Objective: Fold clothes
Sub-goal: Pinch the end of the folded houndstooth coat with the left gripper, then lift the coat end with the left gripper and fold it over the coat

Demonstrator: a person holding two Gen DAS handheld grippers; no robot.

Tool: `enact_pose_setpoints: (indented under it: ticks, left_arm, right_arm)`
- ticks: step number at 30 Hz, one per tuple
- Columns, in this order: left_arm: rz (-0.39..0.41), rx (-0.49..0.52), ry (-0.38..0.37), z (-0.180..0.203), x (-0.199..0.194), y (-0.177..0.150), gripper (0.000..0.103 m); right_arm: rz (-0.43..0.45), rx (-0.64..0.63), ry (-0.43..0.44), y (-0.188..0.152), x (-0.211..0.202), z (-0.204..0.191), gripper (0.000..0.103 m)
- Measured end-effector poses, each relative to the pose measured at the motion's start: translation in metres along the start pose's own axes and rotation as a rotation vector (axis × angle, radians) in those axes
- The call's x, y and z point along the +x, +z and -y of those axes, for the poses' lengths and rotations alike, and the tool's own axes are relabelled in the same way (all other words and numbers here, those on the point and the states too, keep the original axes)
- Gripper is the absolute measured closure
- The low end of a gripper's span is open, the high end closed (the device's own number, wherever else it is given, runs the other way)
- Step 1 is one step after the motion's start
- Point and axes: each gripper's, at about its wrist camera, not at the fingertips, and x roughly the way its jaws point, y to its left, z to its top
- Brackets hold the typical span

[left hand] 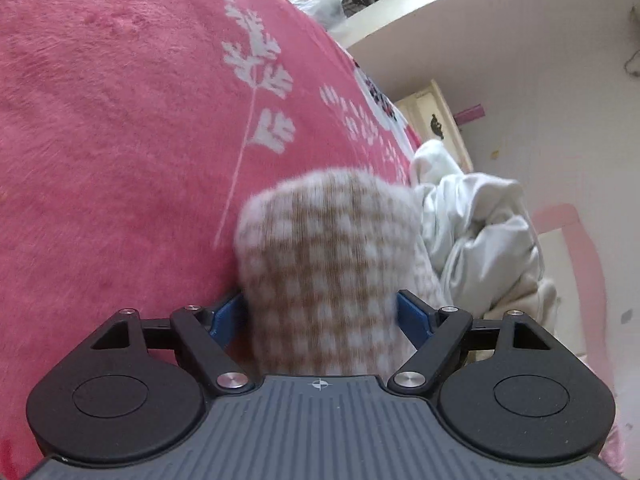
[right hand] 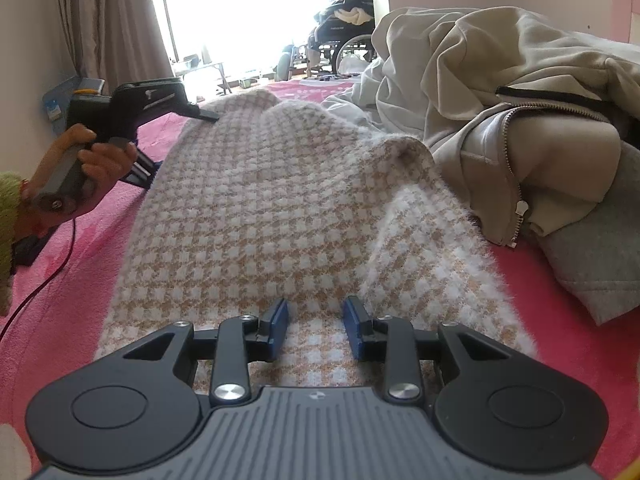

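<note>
Left wrist view: the left gripper (left hand: 320, 312) has its fingers spread around a fold of the fuzzy tan-and-white checked knit garment (left hand: 332, 264) on the pink fleece bed cover (left hand: 120, 120), pads seemingly not pinching; clamp firmly before lifting. Right wrist view: the right gripper (right hand: 316, 328) rests partly open and holds nothing, over the garment's near hem; pin it flat.

Heaped beige hoodie (right hand: 500, 92) blocks the right; pink blanket (right hand: 80, 272) lies free.

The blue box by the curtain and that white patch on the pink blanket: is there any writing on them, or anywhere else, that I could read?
No text can be read in either view.
Blue box: has a label, too blurred to read.
White patch on the pink blanket: dark print, too small and blurred.
Each claw body carries only a small round crosshair mark, no letters.
</note>
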Motion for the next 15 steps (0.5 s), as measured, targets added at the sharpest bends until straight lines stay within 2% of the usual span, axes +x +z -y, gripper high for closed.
enact_pose_setpoints:
  ticks: [5,8,15]
  left_arm:
    - [-0.014,-0.030,-0.023,-0.001,0.017,0.015,0.016]
    - [0.017,-0.026,-0.010,0.003,0.020,0.013,0.016]
    - [0.083,0.016,0.043,0.014,0.014,0.003,0.036]
  right_arm:
    - [0.000,0.002,0.006,0.001,0.001,0.000,0.069]
    - [0.000,0.004,0.010,0.001,0.001,0.001,0.068]
    - [0.004,0.016,0.020,0.001,0.001,0.003,0.068]
